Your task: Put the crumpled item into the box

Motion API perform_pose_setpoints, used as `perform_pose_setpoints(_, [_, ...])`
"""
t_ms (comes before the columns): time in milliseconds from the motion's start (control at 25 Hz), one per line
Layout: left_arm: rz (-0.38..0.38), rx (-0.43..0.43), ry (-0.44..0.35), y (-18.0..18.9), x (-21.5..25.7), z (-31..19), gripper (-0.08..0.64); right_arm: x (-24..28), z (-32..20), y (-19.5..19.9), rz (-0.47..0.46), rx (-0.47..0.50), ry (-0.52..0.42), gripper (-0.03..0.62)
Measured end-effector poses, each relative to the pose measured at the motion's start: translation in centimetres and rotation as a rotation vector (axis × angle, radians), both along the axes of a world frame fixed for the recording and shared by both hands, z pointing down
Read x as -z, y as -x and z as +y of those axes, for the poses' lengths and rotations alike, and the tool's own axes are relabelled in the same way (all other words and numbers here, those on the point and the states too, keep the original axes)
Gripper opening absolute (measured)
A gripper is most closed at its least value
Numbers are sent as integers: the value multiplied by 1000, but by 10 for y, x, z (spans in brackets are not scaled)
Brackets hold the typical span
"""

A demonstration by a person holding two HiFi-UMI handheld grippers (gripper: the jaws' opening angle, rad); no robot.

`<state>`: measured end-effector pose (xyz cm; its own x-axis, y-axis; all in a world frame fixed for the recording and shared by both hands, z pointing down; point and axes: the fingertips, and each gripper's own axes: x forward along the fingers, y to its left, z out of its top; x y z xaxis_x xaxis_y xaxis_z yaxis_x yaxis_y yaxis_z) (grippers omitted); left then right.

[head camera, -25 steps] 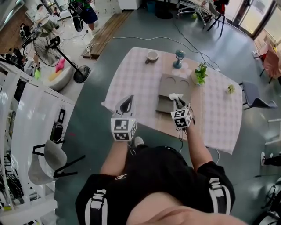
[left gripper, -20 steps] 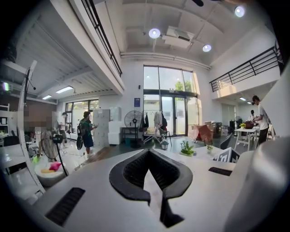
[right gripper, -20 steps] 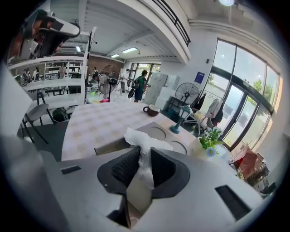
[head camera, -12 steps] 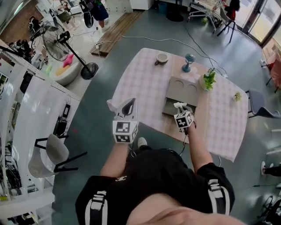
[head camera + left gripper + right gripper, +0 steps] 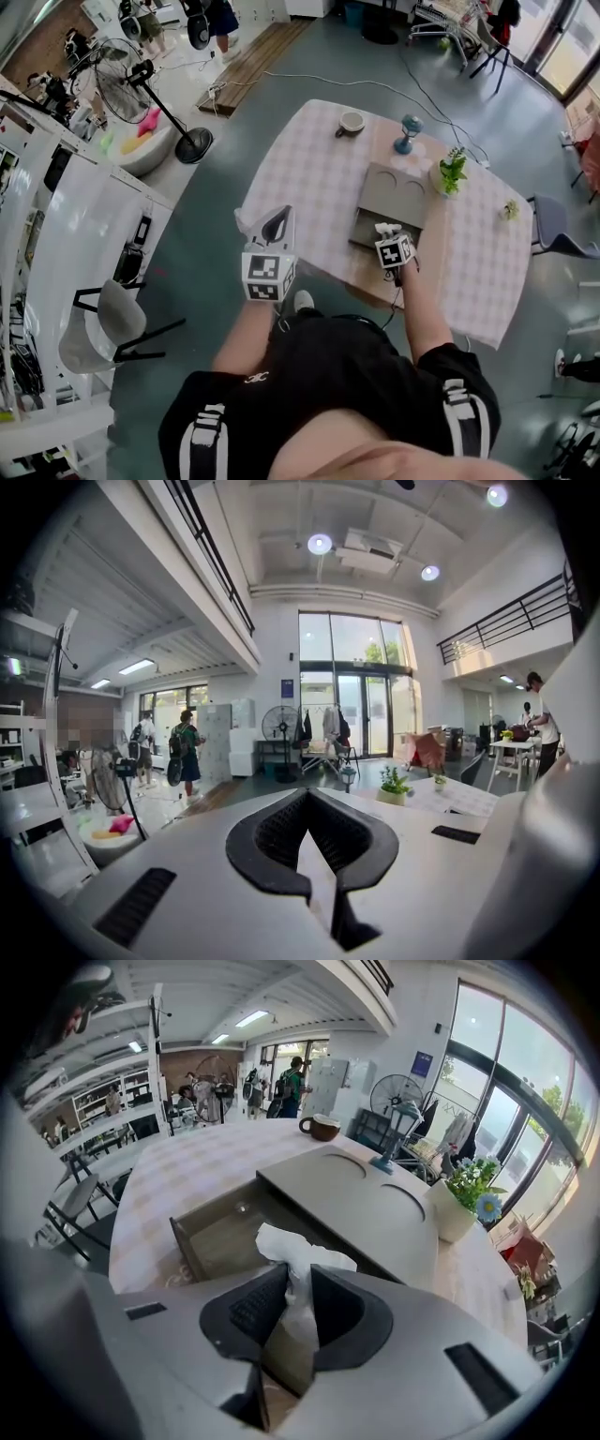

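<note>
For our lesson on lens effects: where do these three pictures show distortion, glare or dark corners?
Head view: wide-angle bend, the table edges curve, the light is even. Left gripper view: fisheye with black corners, ceiling lamps flare, the glass front washes out. Right gripper view: black corners too, windows overbright, the crumpled tissue sharp.

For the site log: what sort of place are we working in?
Probably an open-plan lab or studio hall, not a home: tall glass entrance doors under a high ceiling, a black pedestal fan on the grey concrete floor, and white shelving units along one side.
</note>
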<state>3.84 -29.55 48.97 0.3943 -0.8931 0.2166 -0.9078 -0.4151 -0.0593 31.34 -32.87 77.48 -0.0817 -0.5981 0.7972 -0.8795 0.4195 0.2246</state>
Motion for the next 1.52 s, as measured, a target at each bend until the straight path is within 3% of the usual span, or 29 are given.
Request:
perform_pose_setpoints(200, [1, -7, -3, -5, 2, -6, -9, -7, -4, -7, -13, -25, 23, 77])
perform_pose_setpoints(280, [4, -14, -4, -10, 3, -8, -11, -16, 5, -11, -54, -53, 81, 84])
perform_pose_setpoints(400, [11, -24, -7, -18, 3, -13, -10, -23, 12, -7, -144, -64, 138, 143])
perform_pose_setpoints(520, [15, -40, -10, -27, 4, -17, -9, -12, 8, -6, -169, -54, 105, 170])
perform_pose_setpoints(760, [22, -89, -4, -50, 2, -25, -11, 81, -10, -15, -312, -129, -164, 170])
perform_pose_setpoints(1040, [37, -180, -27, -93, 10, -29, -11, 215, -8, -34, -400, -146, -538, 170])
perform_pose_setpoints(1240, [62, -242, -49, -121, 21, -30, -10, 315, 9, -55, -406, -193, -861, 169])
perform_pose_setpoints(1360, [67, -273, -69, -135, 29, -30, -11, 354, 27, -67, -417, -233, -980, 166])
perform_pose_setpoints(1400, [70, -283, -73, -139, 31, -29, -10, 359, 33, -72, -419, -253, -998, 159])
perform_pose_setpoints(1480, [78, -296, -79, -145, 34, -27, -10, 364, 42, -82, -407, -297, -1018, 15])
perform_pose_setpoints(1520, [81, -302, -82, -147, 35, -26, -10, 365, 45, -85, -396, -311, -1027, 2])
